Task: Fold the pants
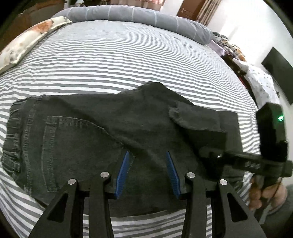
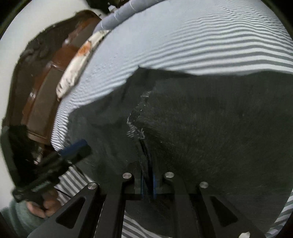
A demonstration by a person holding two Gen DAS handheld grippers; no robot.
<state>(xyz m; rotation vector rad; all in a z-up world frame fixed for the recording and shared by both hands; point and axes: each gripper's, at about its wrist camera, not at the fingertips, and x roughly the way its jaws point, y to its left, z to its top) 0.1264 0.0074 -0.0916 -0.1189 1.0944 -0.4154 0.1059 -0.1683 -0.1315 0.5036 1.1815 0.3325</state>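
Note:
Black denim pants lie on the striped bed, waistband at the left, back pocket showing, legs folded over toward the right. My left gripper is open above the middle of the pants, its blue pads spread apart. My right gripper comes in from the right and is shut on the frayed leg hem. In the right wrist view the right gripper is closed on a fold of the pants, lifting the fabric. The left gripper shows at the left, blurred.
The grey-and-white striped bedsheet covers the bed. A floral pillow lies at the far left, a grey rolled blanket along the far edge. A dark screen hangs on the right wall. A brown wooden cabinet stands beside the bed.

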